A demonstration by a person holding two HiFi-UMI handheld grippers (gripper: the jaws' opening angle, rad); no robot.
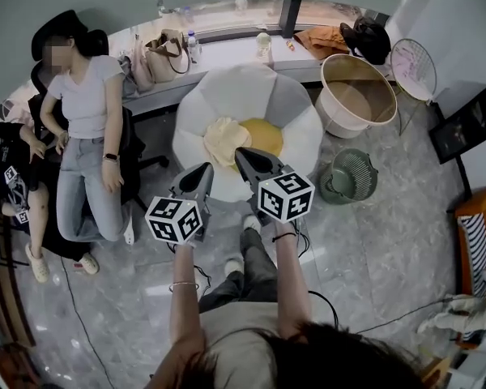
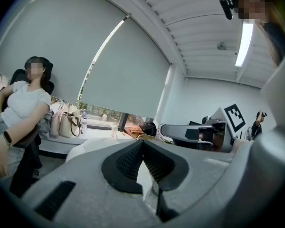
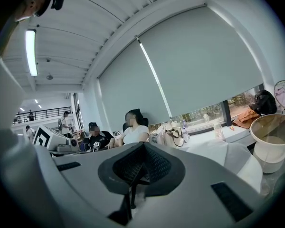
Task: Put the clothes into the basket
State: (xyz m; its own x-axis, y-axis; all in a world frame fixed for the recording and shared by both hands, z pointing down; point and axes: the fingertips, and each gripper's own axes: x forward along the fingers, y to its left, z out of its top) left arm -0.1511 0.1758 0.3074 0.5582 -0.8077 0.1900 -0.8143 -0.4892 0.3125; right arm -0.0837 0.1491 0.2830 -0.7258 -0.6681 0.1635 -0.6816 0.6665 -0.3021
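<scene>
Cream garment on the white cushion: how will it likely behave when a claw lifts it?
The cream garment lies crumpled in soft folds, so it will probably hang limp rather than hold shape. It looks thin, so likely light. It rests on the puffy white cushion, which may give under a push.

i see cream cloth (image 1: 225, 140) and yellow cloth (image 1: 263, 134) on a white-and-grey cushion (image 1: 227, 91), a beige basket (image 1: 340, 121), grey marbled floor (image 1: 389, 241).
</scene>
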